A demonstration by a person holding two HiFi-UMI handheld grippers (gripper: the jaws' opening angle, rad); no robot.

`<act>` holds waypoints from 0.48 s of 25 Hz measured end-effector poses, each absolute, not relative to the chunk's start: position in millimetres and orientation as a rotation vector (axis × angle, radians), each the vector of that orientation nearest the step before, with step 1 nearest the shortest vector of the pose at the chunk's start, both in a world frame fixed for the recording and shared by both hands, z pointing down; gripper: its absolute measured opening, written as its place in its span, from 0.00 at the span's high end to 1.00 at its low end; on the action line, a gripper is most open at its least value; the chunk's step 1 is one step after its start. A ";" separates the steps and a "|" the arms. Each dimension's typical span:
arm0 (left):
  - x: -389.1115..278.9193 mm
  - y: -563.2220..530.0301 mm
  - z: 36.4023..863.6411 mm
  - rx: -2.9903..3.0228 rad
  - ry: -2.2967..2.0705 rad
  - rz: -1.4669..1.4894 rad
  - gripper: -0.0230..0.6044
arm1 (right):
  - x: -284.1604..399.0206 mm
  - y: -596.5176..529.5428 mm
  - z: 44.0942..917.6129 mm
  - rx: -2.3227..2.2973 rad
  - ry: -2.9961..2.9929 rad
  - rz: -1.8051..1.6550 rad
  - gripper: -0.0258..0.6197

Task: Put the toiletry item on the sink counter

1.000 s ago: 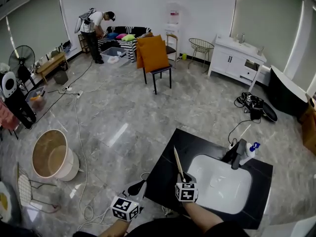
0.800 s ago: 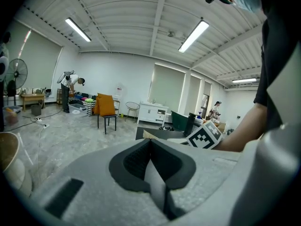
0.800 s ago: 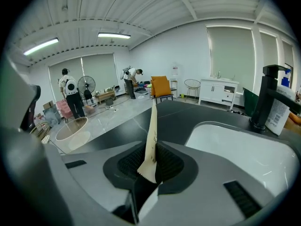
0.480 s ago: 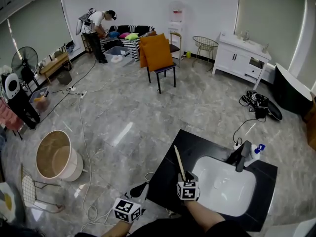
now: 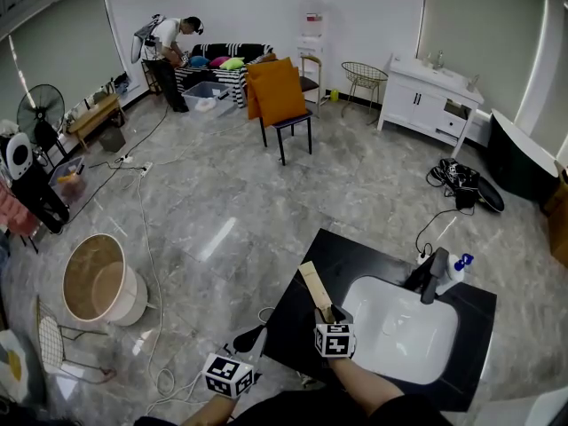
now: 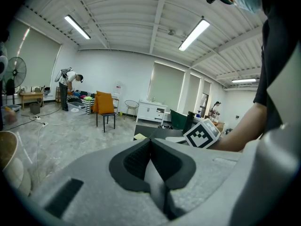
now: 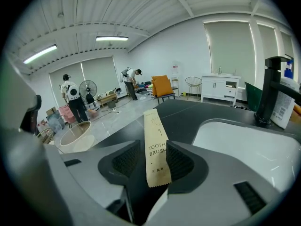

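Note:
A tan paper toothbrush packet (image 5: 313,287) lies flat on the black sink counter (image 5: 297,327), left of the white basin (image 5: 399,331). In the right gripper view the packet (image 7: 154,140) runs lengthwise between my right gripper's (image 7: 154,161) pads, and a gap shows on its left side. Those jaws are opening and do not press on it. In the head view the right gripper (image 5: 327,316) sits at the packet's near end. My left gripper (image 5: 247,339) hangs lower left, off the counter. Its jaws (image 6: 150,150) are shut with nothing between them.
A black faucet (image 5: 430,276) and a white bottle with a blue cap (image 5: 453,269) stand behind the basin. On the floor are a wooden tub (image 5: 96,278), cables (image 5: 146,238) and a chair with an orange cushion (image 5: 280,96). A person (image 5: 164,47) bends at the far sofa.
The packet, seen edge-on and thin in the right gripper before, now lies flat and wide on the counter. The right gripper's jaws have spread apart from it.

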State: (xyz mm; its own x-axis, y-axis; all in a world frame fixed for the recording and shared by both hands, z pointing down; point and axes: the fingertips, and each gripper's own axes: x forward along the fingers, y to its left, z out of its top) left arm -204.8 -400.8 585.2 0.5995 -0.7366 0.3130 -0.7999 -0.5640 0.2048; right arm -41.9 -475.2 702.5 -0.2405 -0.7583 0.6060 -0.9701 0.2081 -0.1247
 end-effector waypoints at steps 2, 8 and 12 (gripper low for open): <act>-206.0 -398.8 583.6 2.507 -1.251 0.273 0.96 | -41.8 -473.0 697.9 1.610 -2.083 0.684 0.71; -205.7 -386.5 580.1 2.517 -1.255 0.265 0.96 | -38.1 -461.4 677.7 1.650 -2.123 0.650 0.71; -204.1 -371.6 576.4 2.534 -1.254 0.248 0.96 | -36.6 -445.6 652.9 1.678 -2.181 0.574 0.73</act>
State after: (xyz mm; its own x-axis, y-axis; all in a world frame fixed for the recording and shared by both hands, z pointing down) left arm -204.1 -371.6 576.4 0.6035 -0.7448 0.2847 -0.7971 -0.5728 0.1914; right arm -36.6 -445.6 652.9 -0.2524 -0.8347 0.4894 -0.9675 0.2254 -0.1145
